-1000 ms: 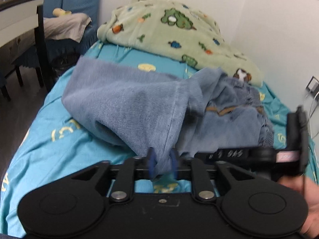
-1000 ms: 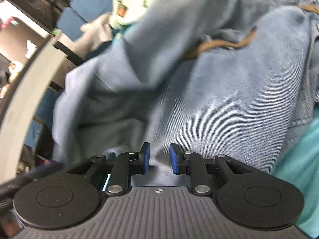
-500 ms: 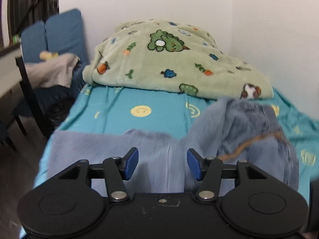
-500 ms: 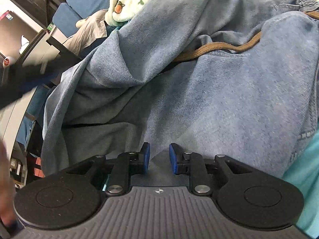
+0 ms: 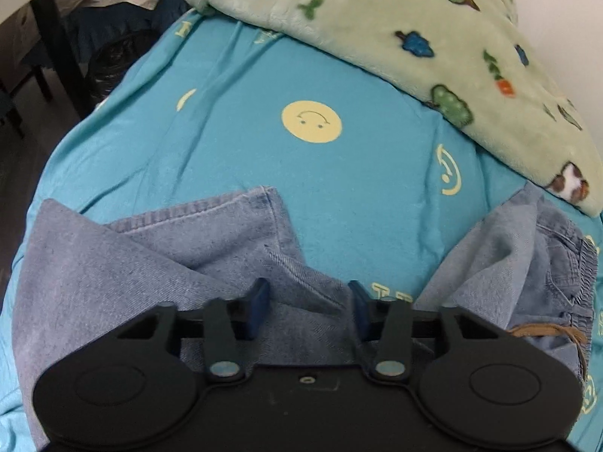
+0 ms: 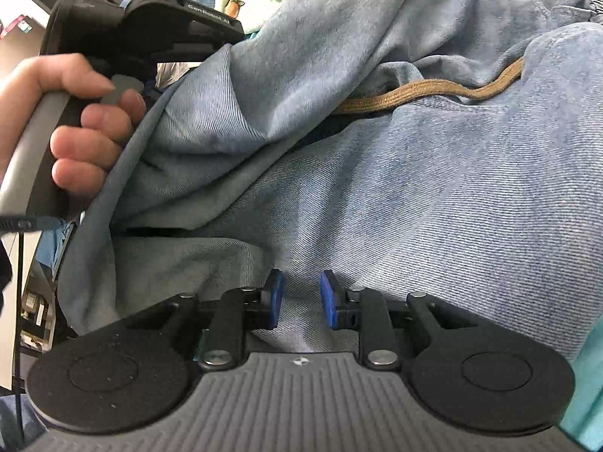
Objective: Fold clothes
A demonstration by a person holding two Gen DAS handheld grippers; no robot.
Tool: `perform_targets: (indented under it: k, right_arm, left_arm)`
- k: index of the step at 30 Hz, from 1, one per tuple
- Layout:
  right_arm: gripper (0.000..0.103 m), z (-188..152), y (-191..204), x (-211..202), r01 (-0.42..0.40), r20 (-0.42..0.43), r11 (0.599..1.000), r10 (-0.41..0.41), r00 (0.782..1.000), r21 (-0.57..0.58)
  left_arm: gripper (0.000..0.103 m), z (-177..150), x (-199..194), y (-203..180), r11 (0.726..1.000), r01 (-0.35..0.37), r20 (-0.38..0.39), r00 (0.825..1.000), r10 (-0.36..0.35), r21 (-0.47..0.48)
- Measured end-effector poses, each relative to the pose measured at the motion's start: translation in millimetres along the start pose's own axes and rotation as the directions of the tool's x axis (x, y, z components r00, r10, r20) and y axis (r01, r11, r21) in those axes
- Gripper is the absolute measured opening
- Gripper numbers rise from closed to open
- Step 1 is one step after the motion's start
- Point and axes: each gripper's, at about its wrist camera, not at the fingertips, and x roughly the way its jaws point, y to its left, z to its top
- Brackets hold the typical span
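Across the bed [image 5: 233,143], covered by a turquoise sheet printed with yellow smiley faces, lie the jeans [image 5: 124,263], a light-blue denim pair spread over the near part of the mattress. At the far end of the bed sits a pale green blanket [image 5: 395,26] patterned with trees and carrots, its lower edge just reaching the jeans on the right side. One pant leg lies to the left with its hem turned toward the blanket, while the gathered elastic waistband [image 5: 582,263] bunches at the right, partly cut off by the frame edge. A brown drawstring [image 6: 433,90] snakes across the denim in the right wrist view and also peeks out in the left wrist view. The left tongs [image 5: 307,309] are spread wide over the denim, gripping nothing. The right tongs [image 6: 300,297] stand with a narrow gap between the blue pads [image 6: 327,297]; denim lies right there, but whether cloth is pinched cannot be told. The person's left hand [image 6: 71,124] wraps the other tool's handle at the left edge of the right wrist view, its lower part hidden behind a denim fold. Beyond the bed's left side, dark furniture is too dim to make out.
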Motion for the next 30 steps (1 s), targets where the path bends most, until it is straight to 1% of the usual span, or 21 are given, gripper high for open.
perform_targets:
  k: [1,2,5,7,9,11,13,14,15,16,18,20,21,23,24,25,28,29,30]
  right_arm:
    - [0.024,0.6,-0.6,0.5,-0.002,0.000,1.000,0.002,1.000,-0.001]
    - [0.024,1.6,-0.4,1.4,-0.002,0.000,1.000,0.002,1.000,-0.002]
    - [0.024,4.2,1.7,4.1,-0.001,0.002,1.000,0.001,1.000,-0.008]
    - [0.024,4.0,1.1,2.7,0.001,0.006,1.000,-0.001,1.000,-0.013]
    - [0.024,3.6,1.0,1.2,0.005,0.011,1.000,-0.005,1.000,-0.025]
    - [0.024,3.2,1.6,-0.4,0.008,0.018,0.999,-0.008,1.000,-0.040]
    - [0.024,2.9,2.7,-2.5,0.008,0.026,0.998,-0.006,1.000,-0.057]
    - [0.024,3.5,3.1,-3.5,0.006,0.029,0.998,-0.005,1.000,-0.065]
    - [0.024,4.1,1.7,-5.5,0.005,0.032,0.997,-0.003,0.999,-0.072]
    - [0.024,2.9,-0.6,-8.7,0.004,0.036,0.997,-0.001,0.999,-0.077]
    - [0.024,3.2,-0.1,-10.3,0.004,0.040,0.996,0.000,0.999,-0.085]
    - [0.024,3.3,0.7,-12.3,0.004,0.042,0.996,-0.001,0.999,-0.089]
    - [0.024,2.5,1.1,-13.3,0.006,0.043,0.996,-0.002,0.999,-0.090]
    - [0.024,0.2,1.6,-15.3,0.008,0.046,0.997,-0.005,0.999,-0.081]
    - [0.024,-2.7,1.9,-18.5,0.010,0.045,0.997,-0.007,0.999,-0.071]
    - [0.024,-6.4,0.8,-22.6,0.013,0.044,0.998,-0.010,0.999,-0.059]
    - [0.024,-3.2,3.1,-27.3,0.032,0.047,0.999,-0.031,0.998,-0.026]
    - [0.024,-4.4,2.8,-30.5,0.033,0.057,0.999,-0.032,0.998,-0.014]
    - [0.024,-10.6,1.0,-37.9,0.034,0.069,0.999,-0.034,0.997,-0.001]
  left_arm:
    - [0.007,-1.2,-4.3,2.5,1.000,0.009,0.004,1.000,-0.009,-0.012]
    - [0.003,-2.6,-11.9,6.4,0.999,0.024,0.032,0.999,-0.023,-0.032]
    - [0.003,-3.6,-43.6,18.6,0.996,0.064,0.143,0.988,-0.053,-0.069]
    - [0.003,-5.6,-76.2,36.7,0.988,0.107,0.233,0.969,-0.079,-0.112]
    - [0.003,-8.7,-112.4,59.7,0.977,0.138,0.314,0.946,-0.082,-0.162]
    - [0.003,-16.0,-153.1,90.5,0.962,0.175,0.393,0.916,-0.081,-0.209]
    - [0.003,-27.5,-190.5,126.5,0.941,0.209,0.457,0.887,-0.068,-0.266]
    - [0.003,-36.2,-208.1,148.3,0.925,0.226,0.487,0.872,-0.051,-0.307]
    - [0.003,-43.9,-222.7,167.7,0.907,0.232,0.507,0.862,-0.025,-0.351]
    - [0.003,-54.9,-234.9,189.8,0.885,0.237,0.520,0.854,0.007,-0.401]
    - [0.003,-79.4,-247.9,230.3,0.842,0.235,0.523,0.850,0.065,-0.486]
    - [0.003,-109.7,-244.9,267.8,0.783,0.230,0.493,0.863,0.111,-0.578]
    - [0.003,-124.5,-239.8,284.7,0.744,0.234,0.469,0.875,0.119,-0.626]
    - [0.003,-153.8,-227.8,317.5,0.654,0.243,0.416,0.901,0.121,-0.716]
    - [0.003,-167.6,-220.4,329.8,0.610,0.244,0.386,0.916,0.110,-0.754]
    - [0.003,-179.1,-213.6,337.4,0.571,0.239,0.356,0.929,0.100,-0.785]
    - [0.003,-201.1,-199.0,357.3,0.490,0.218,0.280,0.958,0.057,-0.844]
    - [0.003,-205.7,-196.2,360.7,0.479,0.213,0.265,0.963,0.043,-0.851]
    - [0.003,-207.3,-196.4,362.5,0.486,0.210,0.259,0.965,0.035,-0.848]
